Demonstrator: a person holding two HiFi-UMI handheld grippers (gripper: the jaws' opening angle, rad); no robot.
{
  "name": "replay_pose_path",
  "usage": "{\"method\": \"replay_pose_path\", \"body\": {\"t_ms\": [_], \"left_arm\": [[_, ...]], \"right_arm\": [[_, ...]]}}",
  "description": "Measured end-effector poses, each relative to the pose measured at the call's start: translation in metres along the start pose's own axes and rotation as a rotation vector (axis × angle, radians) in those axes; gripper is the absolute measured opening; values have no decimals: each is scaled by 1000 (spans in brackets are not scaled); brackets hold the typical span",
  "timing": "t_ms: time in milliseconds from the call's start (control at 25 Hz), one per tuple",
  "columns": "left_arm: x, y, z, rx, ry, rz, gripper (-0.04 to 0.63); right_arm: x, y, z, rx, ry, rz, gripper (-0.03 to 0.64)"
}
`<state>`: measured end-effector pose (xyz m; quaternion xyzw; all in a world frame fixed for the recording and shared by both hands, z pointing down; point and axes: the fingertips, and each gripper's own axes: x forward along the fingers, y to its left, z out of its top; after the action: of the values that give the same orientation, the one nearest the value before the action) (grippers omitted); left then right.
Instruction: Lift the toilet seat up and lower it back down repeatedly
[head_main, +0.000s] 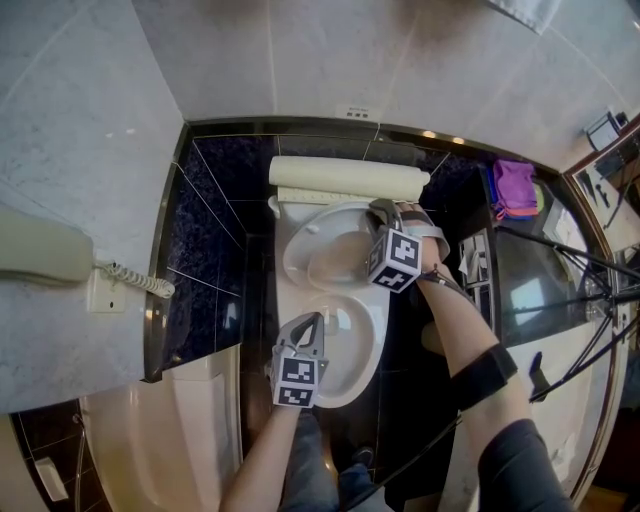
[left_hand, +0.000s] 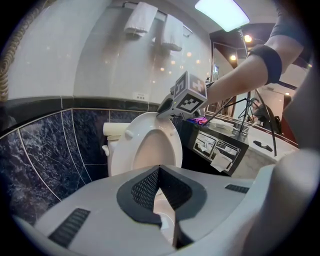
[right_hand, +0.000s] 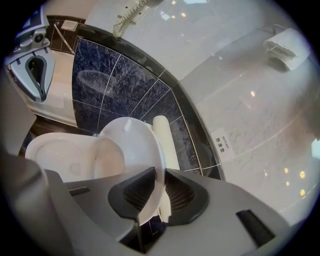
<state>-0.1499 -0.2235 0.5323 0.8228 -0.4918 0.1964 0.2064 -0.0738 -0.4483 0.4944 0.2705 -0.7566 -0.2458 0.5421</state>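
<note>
Broadly, the dark tiled wall (right_hand: 125, 85) lies ahead of the right claw (right_hand: 160, 175), and the bowl (head_main: 365, 345) lies open below it. The seat (head_main: 300, 245) stands raised at a steep tilt, well clear of the bowl rim and hinged at the far end. I cannot tell whether it rests on anything behind.

The right claw is nearly closed on the seat's thin upper edge. The rim runs straight between its pads, which look to be pressing on it from both sides. The left claw (left_hand: 160, 170) is closed tip to tip on nothing. It hovers nearer the person, over the front of the bowl and apart from the seat.

Risks, as I judge them:
- The hold is a narrow pinch on smooth, curved plastic. If the edge slides out during the swing, the seat would drop and slam onto the bowl.
- The pinch sits toward one side of the seat, not at its front middle. A hard pull from there could twist the hinge.
- The left claw hangs under the seat's downward path. If it stays there during lowering, the seat could strike it.
</note>
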Motion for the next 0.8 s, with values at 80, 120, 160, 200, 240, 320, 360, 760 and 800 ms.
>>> {"method": "replay_pose_path", "body": {"t_ms": [80,120,160,200,240,320,360,760,800], "left_arm": [[0,1,-4,-8,7,5,-2],[0,2,-6,-11,10,9,-2],[0,2,-8,-14,14,13,-2],[0,2,-9,-16,18,17,-2],[0,3,-11,-19,20,21,-2],[-1,5,-13,-23,24,32,-2],[-1,6,-15,-25,26,38,-2],[-15,-17,-49,-41,65,57,-2],[-15,-21,-54,-44,71,57,-2]], "right_arm": [[-4,3,1,0,-2,6,84],[-6,5,2,-2,-4,7,84],[-10,7,2,-6,-5,7,83],[-14,10,2,-10,-6,6,83],[-18,13,2,-14,-8,3,83],[-27,19,4,-19,-17,-7,81],[-32,22,6,-22,-23,-14,81],[-98,79,13,-33,-68,-75,75],[-104,86,13,-27,-73,-78,75]]}}
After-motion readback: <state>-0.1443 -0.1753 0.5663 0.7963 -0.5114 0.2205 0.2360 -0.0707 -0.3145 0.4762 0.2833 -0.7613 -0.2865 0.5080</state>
